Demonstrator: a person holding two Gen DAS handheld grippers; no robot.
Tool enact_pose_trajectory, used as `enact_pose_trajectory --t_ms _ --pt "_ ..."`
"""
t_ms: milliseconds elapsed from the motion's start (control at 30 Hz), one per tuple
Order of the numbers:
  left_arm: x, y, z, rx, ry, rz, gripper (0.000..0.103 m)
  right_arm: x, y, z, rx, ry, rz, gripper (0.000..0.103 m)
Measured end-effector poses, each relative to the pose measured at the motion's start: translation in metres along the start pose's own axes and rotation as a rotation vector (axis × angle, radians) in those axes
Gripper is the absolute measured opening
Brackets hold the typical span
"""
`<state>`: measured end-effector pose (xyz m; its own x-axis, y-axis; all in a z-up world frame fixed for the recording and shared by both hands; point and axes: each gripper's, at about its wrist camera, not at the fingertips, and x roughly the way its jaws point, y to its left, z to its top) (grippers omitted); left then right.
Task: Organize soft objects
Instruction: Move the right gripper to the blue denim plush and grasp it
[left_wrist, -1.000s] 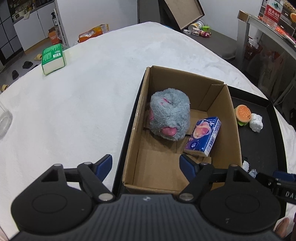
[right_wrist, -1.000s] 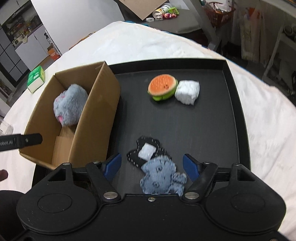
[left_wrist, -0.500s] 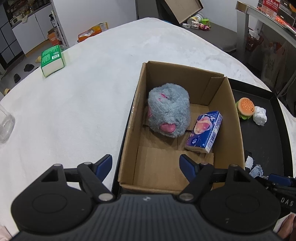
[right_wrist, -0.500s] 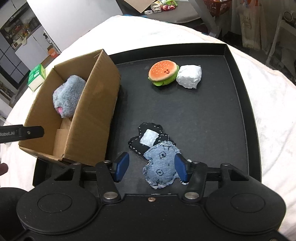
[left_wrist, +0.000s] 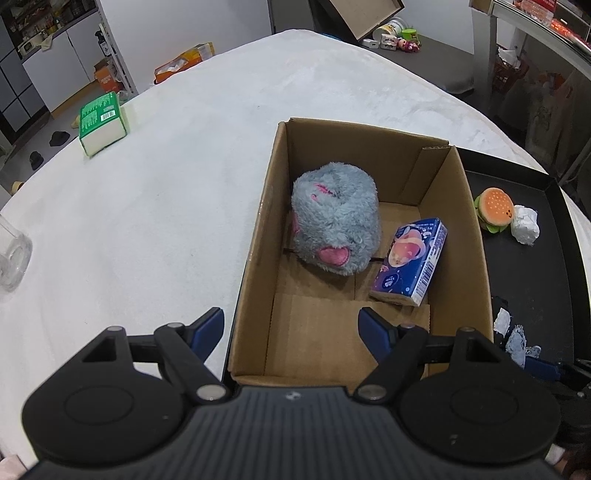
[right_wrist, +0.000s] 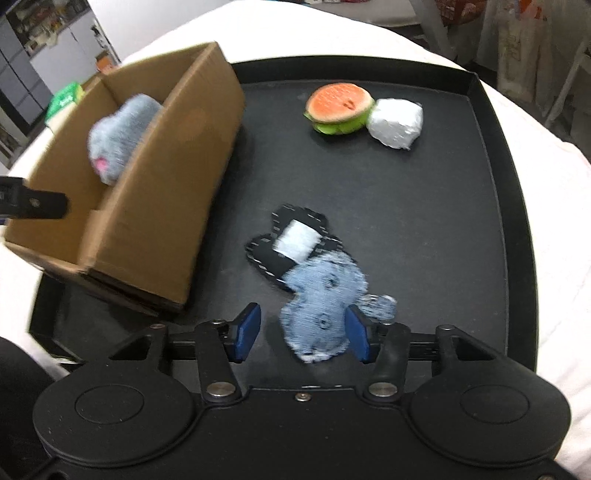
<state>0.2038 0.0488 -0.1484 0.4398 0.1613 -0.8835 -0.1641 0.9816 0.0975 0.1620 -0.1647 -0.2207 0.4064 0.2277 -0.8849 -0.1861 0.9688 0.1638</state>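
Observation:
A blue denim soft toy (right_wrist: 321, 295) lies on the black tray (right_wrist: 424, 221), partly over a black felt piece with a white patch (right_wrist: 291, 236). My right gripper (right_wrist: 302, 332) is low over it and its jaws are closing. The toy is between them; the right pad touches it and the left pad stands clear. A burger plush (right_wrist: 338, 105) and a white soft lump (right_wrist: 395, 122) sit at the tray's far side. The cardboard box (left_wrist: 476, 236) holds a grey plush (left_wrist: 336, 221) and a blue tissue pack (left_wrist: 410, 258). My left gripper (left_wrist: 291, 326) hangs open and empty above the box's near end.
The box stands on the left part of the tray (left_wrist: 569, 258). On the white tabletop to the left lie a green pack (left_wrist: 101, 125) and a clear jar (left_wrist: 11, 258). Shelves, bags and floor clutter lie beyond the table edge.
The right gripper's jaws have narrowed around the denim toy while it sank closer to the tray. The left gripper has stayed open over the box with almost no movement.

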Motion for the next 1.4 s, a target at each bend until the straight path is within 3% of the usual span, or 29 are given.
enact_pose_trajectory --t_ms 200,467,667,933,1400 --pt "0.000 -0.001 0.001 0.006 -0.002 0.000 0.078 0.003 -0.012 0.001 0.012 -0.036 -0.042 0.028" --pt "-0.002 -0.001 0.002 0.009 -0.003 0.000 0.078 -0.016 -0.026 0.012 0.083 -0.145 -0.074 0.028" --pt "-0.005 0.002 0.002 0.006 -0.010 -0.010 0.078 -0.018 -0.030 0.016 0.103 -0.141 -0.049 0.028" --pt "-0.007 0.009 -0.001 -0.007 -0.015 -0.042 0.078 -0.021 -0.028 0.024 0.091 -0.155 -0.093 0.028" --pt "-0.014 0.027 -0.007 -0.064 -0.042 -0.107 0.078 -0.048 -0.019 0.041 0.096 -0.208 -0.096 0.028"
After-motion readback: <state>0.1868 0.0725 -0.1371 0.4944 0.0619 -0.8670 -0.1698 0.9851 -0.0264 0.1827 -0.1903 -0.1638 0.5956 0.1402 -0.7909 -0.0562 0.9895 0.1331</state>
